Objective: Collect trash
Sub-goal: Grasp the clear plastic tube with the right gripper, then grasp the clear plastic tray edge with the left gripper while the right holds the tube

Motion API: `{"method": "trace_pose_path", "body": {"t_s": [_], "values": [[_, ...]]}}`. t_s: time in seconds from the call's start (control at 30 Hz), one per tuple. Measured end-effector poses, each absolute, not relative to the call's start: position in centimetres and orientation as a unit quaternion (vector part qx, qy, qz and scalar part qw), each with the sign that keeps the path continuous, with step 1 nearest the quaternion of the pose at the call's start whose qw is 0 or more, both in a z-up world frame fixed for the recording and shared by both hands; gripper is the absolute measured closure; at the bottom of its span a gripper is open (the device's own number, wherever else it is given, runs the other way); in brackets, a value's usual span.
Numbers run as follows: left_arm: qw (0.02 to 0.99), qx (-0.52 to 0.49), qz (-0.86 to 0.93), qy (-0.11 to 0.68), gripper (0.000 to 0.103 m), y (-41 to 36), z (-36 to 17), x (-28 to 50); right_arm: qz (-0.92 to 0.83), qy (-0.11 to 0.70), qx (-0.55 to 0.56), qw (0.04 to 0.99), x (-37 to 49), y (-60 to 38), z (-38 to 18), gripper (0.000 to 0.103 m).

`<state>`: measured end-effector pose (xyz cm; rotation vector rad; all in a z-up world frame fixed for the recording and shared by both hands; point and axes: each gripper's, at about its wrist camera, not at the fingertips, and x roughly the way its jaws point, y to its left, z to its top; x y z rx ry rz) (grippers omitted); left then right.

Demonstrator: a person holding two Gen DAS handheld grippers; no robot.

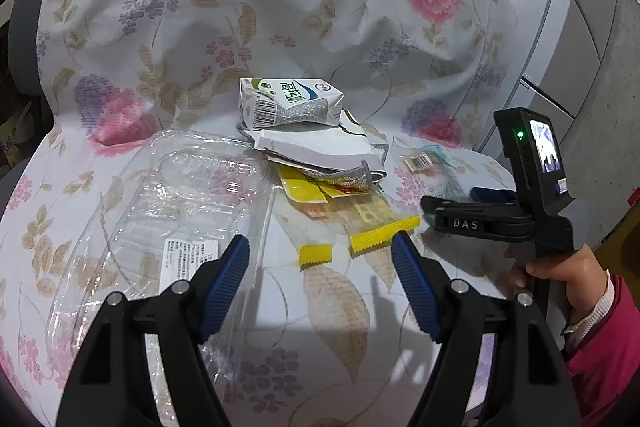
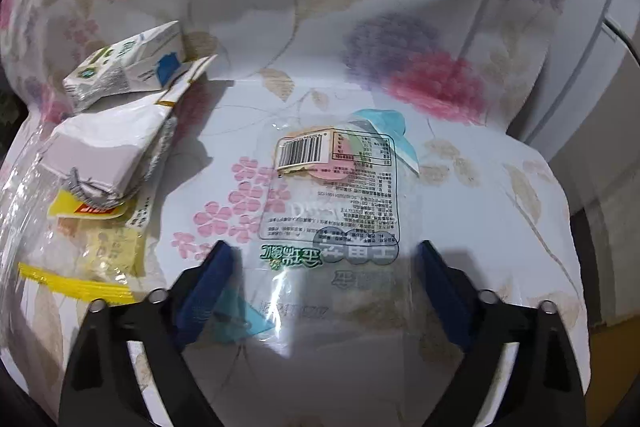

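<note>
Left wrist view: left gripper [image 1: 320, 247] spread wide, empty, hovering over the floral cloth [image 1: 248, 7]. Just ahead lies a yellow wrapper [image 1: 360, 223]; a clear plastic tray [image 1: 168, 195] sits under the left finger. A crushed milk carton [image 1: 288, 103] tops a white paper bag [image 1: 320, 147], piled mid-cloth. The right hand [image 1: 572, 279] holds its tool off to the right, near a clear printed wrapper [image 1: 420, 161].

Right wrist view: right gripper [image 2: 326, 267] spread, nothing pinched, fingers straddling the near edge of the clear printed wrapper [image 2: 332, 195], which lies flat on the cloth. Likely lined up to pinch it; thin film may slip.
</note>
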<state>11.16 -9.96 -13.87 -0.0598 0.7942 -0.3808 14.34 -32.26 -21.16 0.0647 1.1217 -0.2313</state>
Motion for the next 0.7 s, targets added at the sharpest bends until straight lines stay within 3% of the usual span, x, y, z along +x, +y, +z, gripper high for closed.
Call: {"method": "trace_pose_path", "body": {"t_s": [0.1,0.23,0.6,0.7], "values": [[0.905,-0.029,-0.181,0.384,0.031,-9.7,-13.8,11.0,-0.115,0.528,0.027,0.841,14.3,-32.0,-20.7,0.074],[0.908,-0.032,-0.177,0.379,0.031,-9.0,-13.4,10.6,-0.122,0.502,0.041,0.855,13.4,-32.0,-19.2,0.091],[0.917,-0.049,-0.151,0.365,0.032,-6.1,-12.1,9.6,-0.117,0.408,0.082,0.902,6.1,-31.2,-11.2,0.093],[0.913,-0.040,-0.165,0.370,0.043,-7.1,-12.4,9.2,-0.104,0.407,0.093,0.903,3.9,-30.5,-11.0,0.093]]}}
